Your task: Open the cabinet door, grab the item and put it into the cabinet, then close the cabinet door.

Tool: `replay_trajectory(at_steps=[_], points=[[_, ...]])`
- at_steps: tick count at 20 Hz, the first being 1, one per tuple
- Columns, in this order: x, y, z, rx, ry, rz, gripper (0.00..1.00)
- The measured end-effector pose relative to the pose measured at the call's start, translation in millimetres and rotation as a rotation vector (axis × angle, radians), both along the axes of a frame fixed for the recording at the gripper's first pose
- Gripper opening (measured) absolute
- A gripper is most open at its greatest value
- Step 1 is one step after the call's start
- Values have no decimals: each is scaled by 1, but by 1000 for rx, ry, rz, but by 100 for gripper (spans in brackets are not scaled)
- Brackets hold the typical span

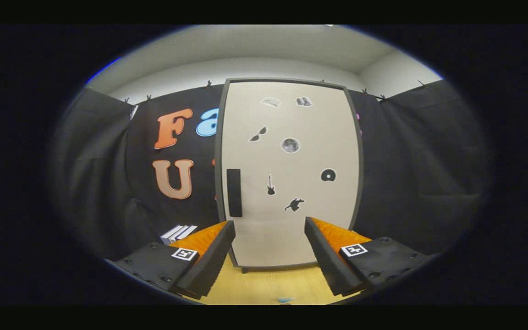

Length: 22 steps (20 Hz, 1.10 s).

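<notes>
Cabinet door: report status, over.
Gripper open, holding nothing, short of the cabinet. Cabinet door shut, dark handle on its left edge, beyond the left finger. Nothing between fingers and door.

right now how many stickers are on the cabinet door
6 on the cabinet door: two stickers at the top, a sunglasses sticker, a round one, a guitar and a disc. A seventh dark figure sits lowest, so 7. The open gripper may hide more.
</notes>
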<state>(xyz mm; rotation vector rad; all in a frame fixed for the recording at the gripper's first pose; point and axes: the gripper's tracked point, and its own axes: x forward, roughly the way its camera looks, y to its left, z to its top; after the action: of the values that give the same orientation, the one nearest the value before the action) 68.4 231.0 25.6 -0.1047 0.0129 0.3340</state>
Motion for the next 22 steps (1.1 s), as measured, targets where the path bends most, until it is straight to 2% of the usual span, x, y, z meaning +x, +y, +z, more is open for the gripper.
replay_trajectory(at_steps=[3, 6, 13, 15, 17, 18, 22], points=[[25, 41, 5, -28, -18, 39, 97], [56, 69, -2, -57, -6, 44, 96], [121, 89, -20, -23, 90, 4, 95], [129, 92, -21, -23, 93, 3, 90], [137, 95, -24, -21, 101, -1, 80], [140, 95, -25, -18, 105, -1, 72], [149, 97, -30, -15, 120, -6, 57]])
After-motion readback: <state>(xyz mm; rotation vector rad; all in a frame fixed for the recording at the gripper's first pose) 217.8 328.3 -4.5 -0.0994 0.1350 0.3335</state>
